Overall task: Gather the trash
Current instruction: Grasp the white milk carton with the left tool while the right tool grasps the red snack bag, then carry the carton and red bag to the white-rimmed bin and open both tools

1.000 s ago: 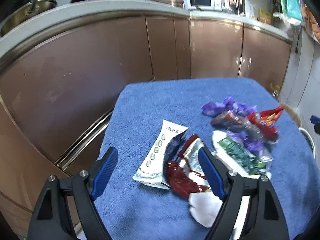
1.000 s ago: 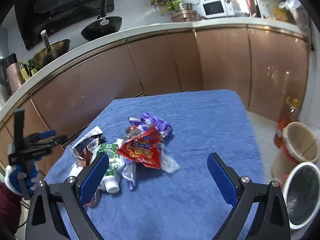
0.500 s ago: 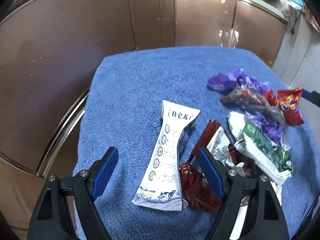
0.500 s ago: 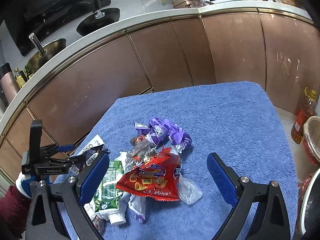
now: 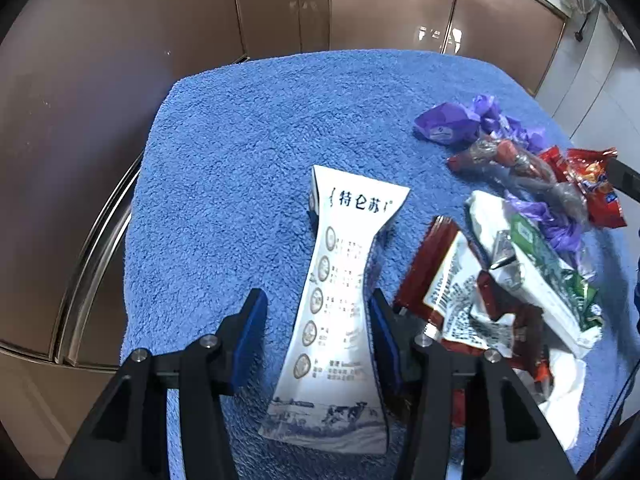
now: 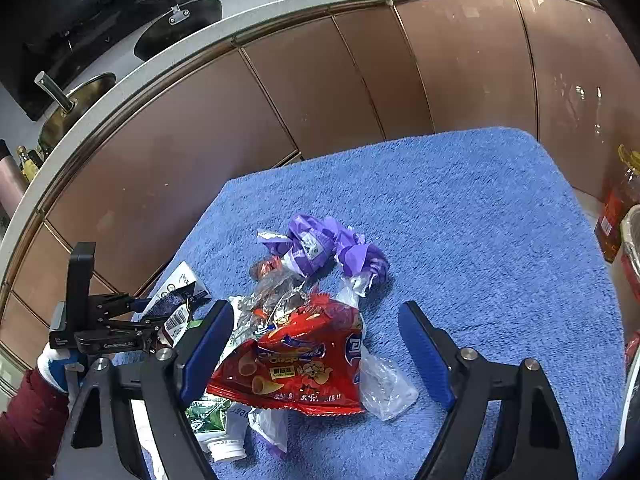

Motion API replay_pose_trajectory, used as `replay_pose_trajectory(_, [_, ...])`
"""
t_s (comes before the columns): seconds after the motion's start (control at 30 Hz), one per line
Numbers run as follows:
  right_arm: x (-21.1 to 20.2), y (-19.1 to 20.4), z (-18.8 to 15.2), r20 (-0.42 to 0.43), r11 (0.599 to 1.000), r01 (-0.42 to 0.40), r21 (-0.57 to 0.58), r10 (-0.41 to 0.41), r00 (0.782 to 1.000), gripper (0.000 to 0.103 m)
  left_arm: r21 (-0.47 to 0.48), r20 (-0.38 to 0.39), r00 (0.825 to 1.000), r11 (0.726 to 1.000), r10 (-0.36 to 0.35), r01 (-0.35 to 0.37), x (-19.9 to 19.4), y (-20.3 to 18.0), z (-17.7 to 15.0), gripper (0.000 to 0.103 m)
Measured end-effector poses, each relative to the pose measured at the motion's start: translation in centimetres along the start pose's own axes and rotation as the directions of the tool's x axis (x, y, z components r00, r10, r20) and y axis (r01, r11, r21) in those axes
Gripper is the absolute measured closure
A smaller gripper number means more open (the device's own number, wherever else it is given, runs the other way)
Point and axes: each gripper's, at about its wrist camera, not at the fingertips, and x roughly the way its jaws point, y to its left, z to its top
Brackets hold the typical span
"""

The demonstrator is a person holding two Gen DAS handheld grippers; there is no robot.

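Both grippers hang over a blue towel (image 5: 224, 168) strewn with trash. Left gripper (image 5: 316, 332) has its blue-padded jaws apart on either side of a flattened white milk carton (image 5: 340, 300); the right pad sits against the carton's edge, the left pad stands clear of it, so nothing is clamped. Right gripper (image 6: 316, 348) is spread wide around a red crisp bag (image 6: 296, 364), its left pad just beside the bag's edge and its right pad well apart from it. That bag lies on top of the heap, overlapping a clear plastic wrapper (image 6: 384, 380) and a green-and-white pouch (image 6: 208, 416). Crumpled purple wrappers (image 6: 332, 248) lie just beyond it. A dark red foil packet (image 5: 452, 296) lies just right of the carton. Brown cabinet doors (image 6: 320, 92) curve behind the towel.
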Motion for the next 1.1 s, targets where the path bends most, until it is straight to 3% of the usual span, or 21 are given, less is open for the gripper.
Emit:
replay_pose_trajectory(0.17, [0.9,0.0,-0.4,-0.031,1.000,-0.007,0.002,0.007,0.999,0.035,0.002,0.002,1.000,1.000,-0.001,0.001,0.3,0.0,0.1,0.057])
replay_pose_trajectory(0.3, [1.2,-0.1,-0.8,-0.055,1.000,-0.005,0.011,0.006,0.998,0.058,0.008,0.014,1.000,1.000,0.015,-0.015,0.2,0.0,-0.2,0.065])
replay_pose_trajectory(0.5, [1.4,0.0,-1.5,-0.063,1.000,-0.020,0.010,0.021,0.998,0.076,-0.001,0.040,0.999,0.999,0.036,-0.036,-0.1,0.1,-0.6,0.074])
replay_pose_trajectory(0.8, [-0.1,1.3,-1.6,-0.026,0.999,-0.019,-0.029,0.018,0.999,0.082,-0.044,0.096,0.995,0.999,0.026,-0.022,-1.7,1.0,-1.3,0.074])
replay_pose_trajectory(1.1, [-4.2,3.7,-1.7,0.032,0.997,-0.026,-0.076,0.029,0.999,0.083,-0.089,0.177,0.983,0.996,0.040,-0.024,-6.6,1.4,-2.7,0.074])
